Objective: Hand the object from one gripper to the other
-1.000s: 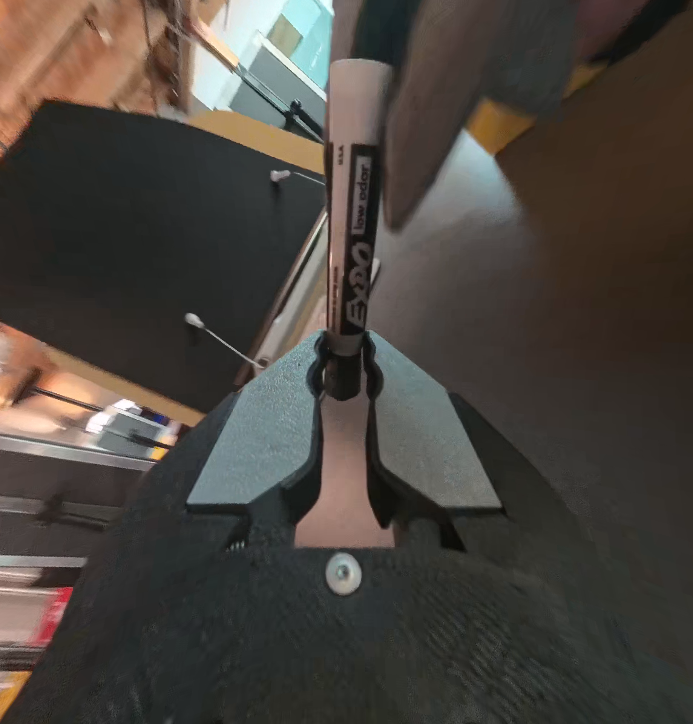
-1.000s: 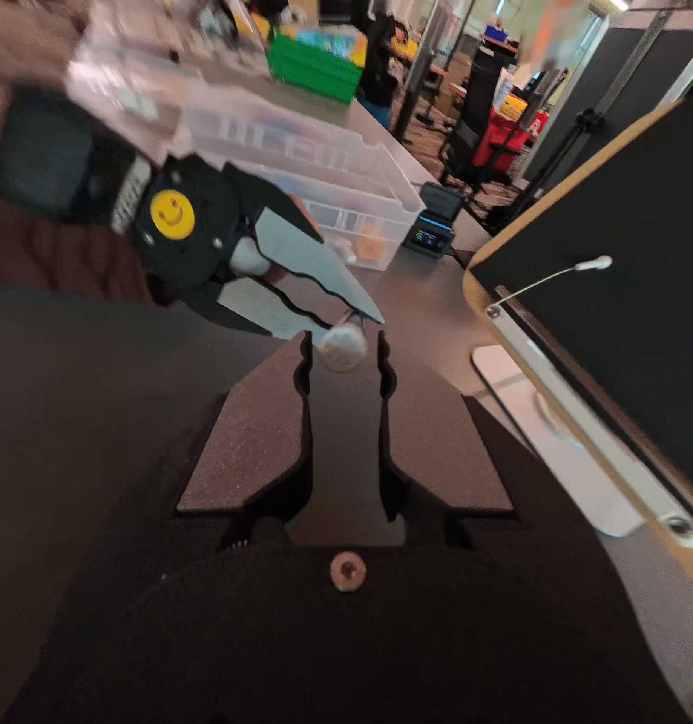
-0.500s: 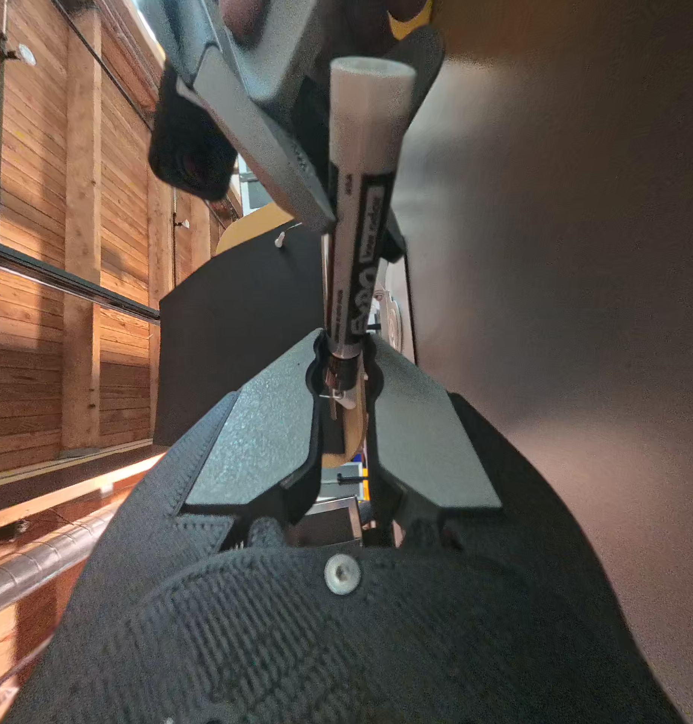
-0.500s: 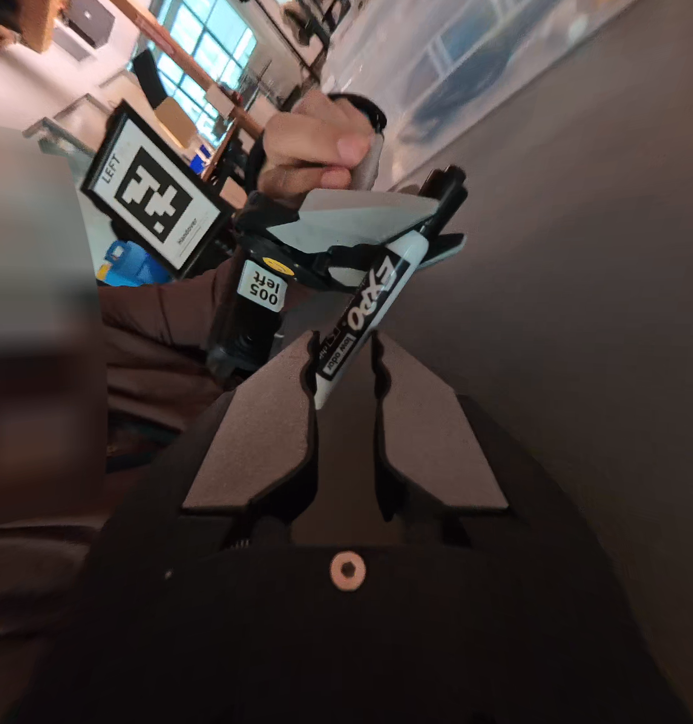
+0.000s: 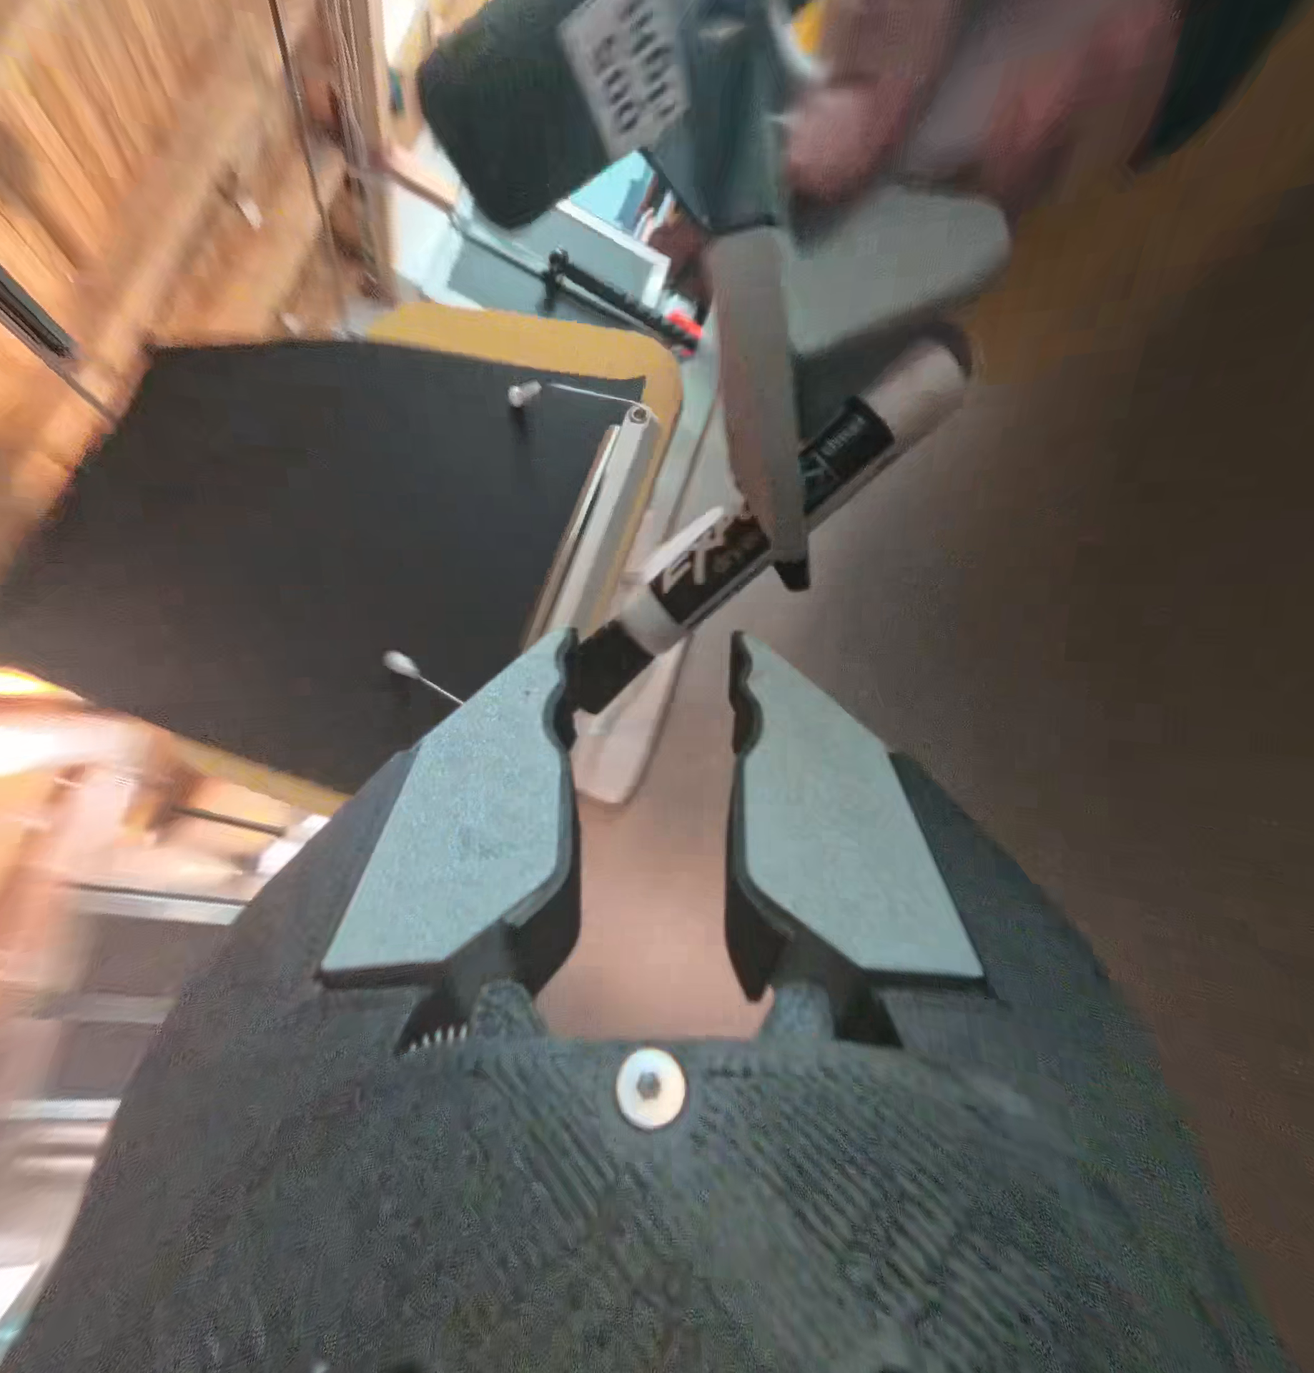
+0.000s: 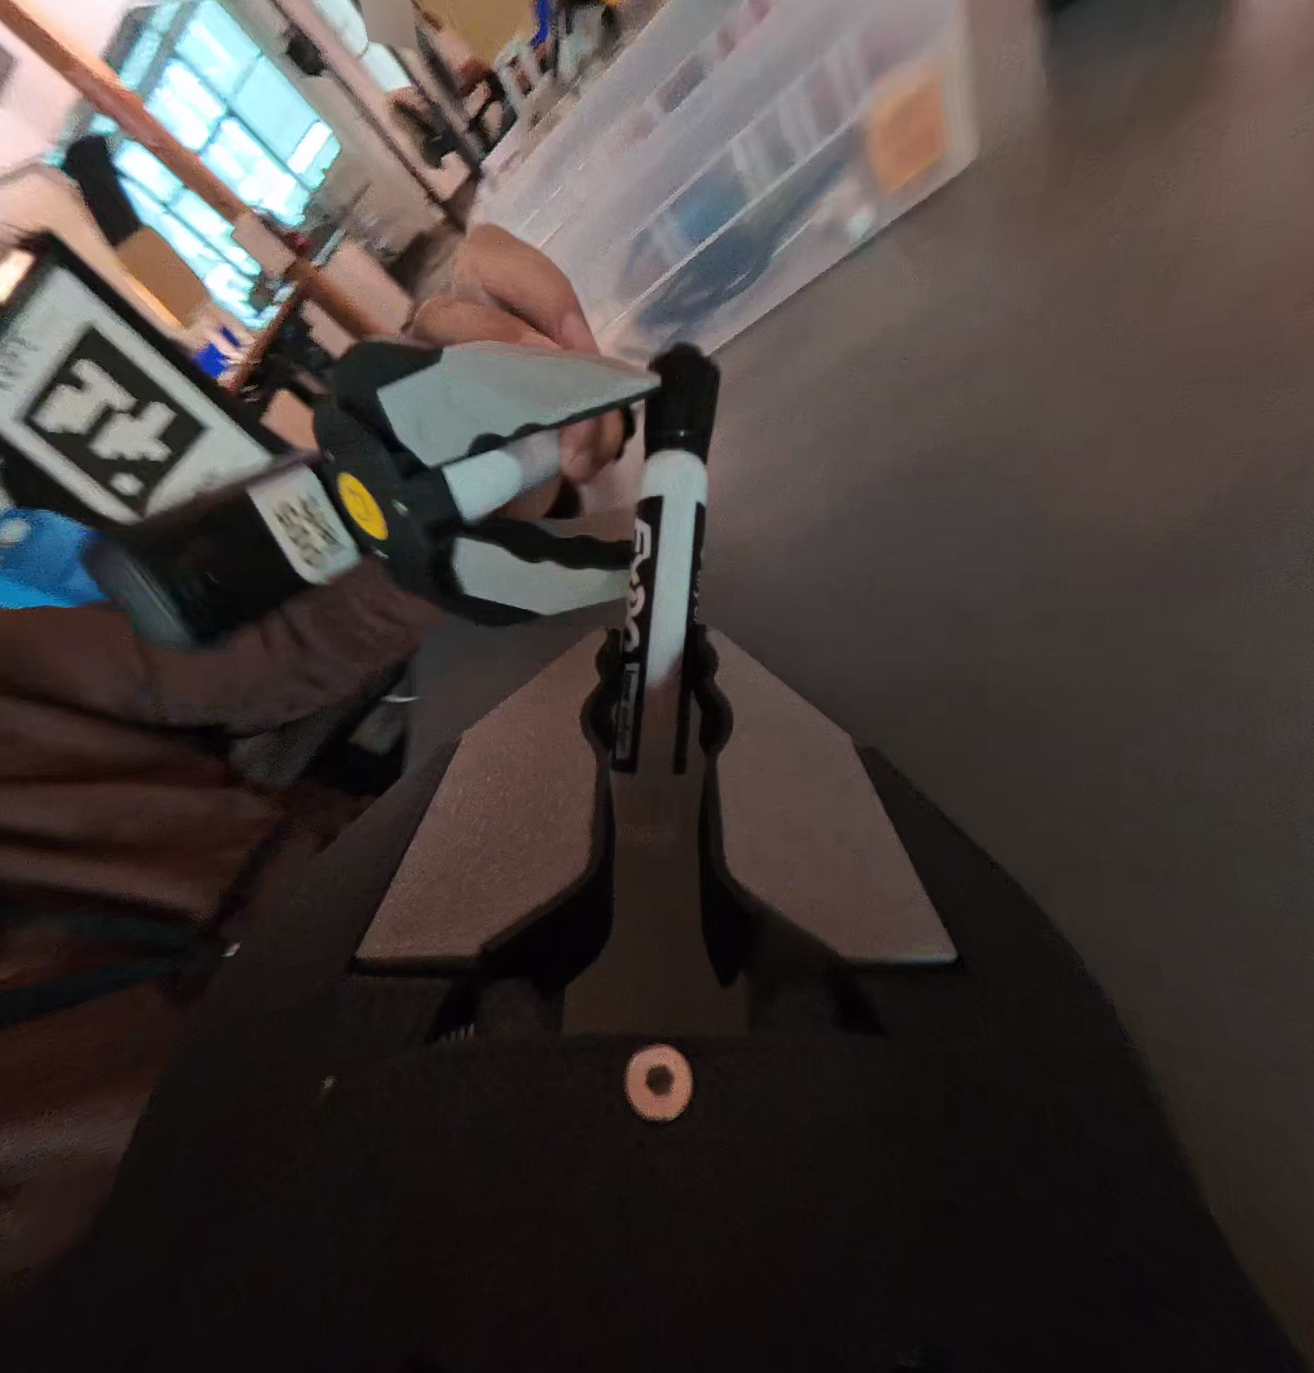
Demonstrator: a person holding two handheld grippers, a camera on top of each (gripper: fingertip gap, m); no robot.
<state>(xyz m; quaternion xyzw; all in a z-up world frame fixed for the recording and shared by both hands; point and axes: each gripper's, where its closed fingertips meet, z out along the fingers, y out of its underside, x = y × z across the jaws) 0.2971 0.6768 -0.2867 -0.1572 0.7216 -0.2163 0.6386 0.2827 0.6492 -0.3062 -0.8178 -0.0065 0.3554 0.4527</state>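
Handover step: marker passed, left letting go.

Left wrist view: left hand-held gripper [image 5: 648, 672] released, jaws apart; marker [image 5: 721, 572] cap end touches only its left finger, barrel slanting up to the right hand-held gripper [image 5: 791, 565] just beyond. Right wrist view: right hand-held gripper [image 6: 654, 698] clenched on the lower barrel of the marker [image 6: 669, 535], which stands upright above the worktop [image 6: 1048, 594]; left hand-held gripper [image 6: 639, 475], held level by a hand [image 6: 520, 312], straddles the marker with jaws spread. Next, I judge: draw left clear without knocking the marker.
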